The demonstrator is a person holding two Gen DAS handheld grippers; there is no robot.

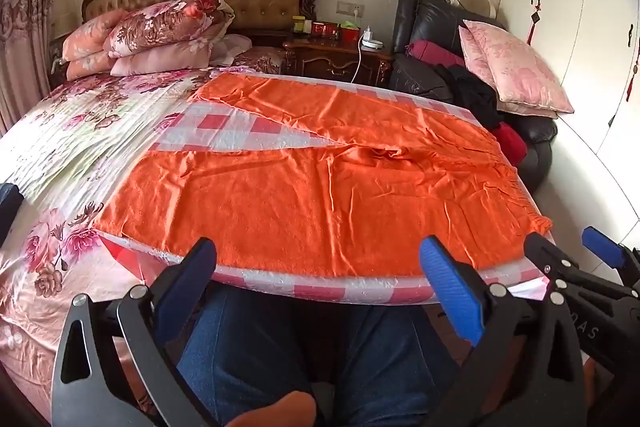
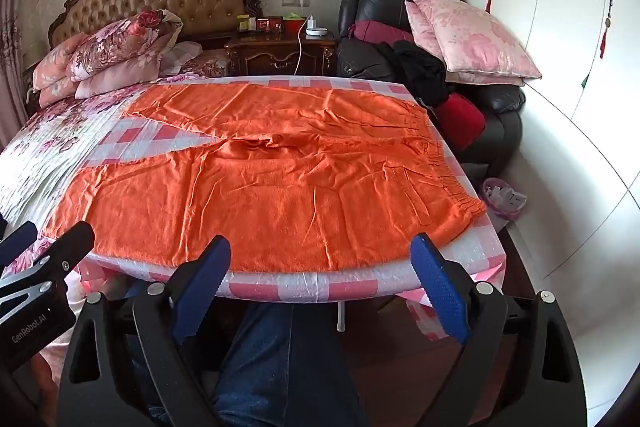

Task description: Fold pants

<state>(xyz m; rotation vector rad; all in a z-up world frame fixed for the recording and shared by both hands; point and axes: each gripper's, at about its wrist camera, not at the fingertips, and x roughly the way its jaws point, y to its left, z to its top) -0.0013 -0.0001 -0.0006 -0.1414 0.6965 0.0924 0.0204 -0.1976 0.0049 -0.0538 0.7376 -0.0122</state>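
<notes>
A: Orange terry-like cloth, that's the pants (image 1: 320, 163), spread flat over a table (image 1: 320, 289) covered in pink-and-white checked plastic. Where do they lie against the grippers?

B: Ahead of both and a little below them. The left gripper (image 1: 320, 281) hangs at the table's near edge with its blue-padded fingers (image 1: 450, 291) spread wide, and the near hem of the pants runs across the gap between them. Nothing is pinched; the pads don't appear to touch the cloth.

A: And the right one?

B: Much the same. The right gripper (image 2: 320, 277) also has its fingers well apart and empty, poised at the near edge. From its camera the hem of the pants (image 2: 256, 163) crosses just beyond the fingertips, and the gathered waistband (image 2: 460, 187) lies off to the right of its right finger, near the table's right edge.

A: So the legs point left?

B: Yes. The two legs run away leftward, splitting in a narrow V where the checked cover shows through. The far leg's cuff lies near the floral bedspread (image 1: 72, 147) beside the table.

A: Anything under the table?

B: The person's legs in blue jeans (image 1: 256, 347), directly below the near edge, between the grippers' arms.
</notes>
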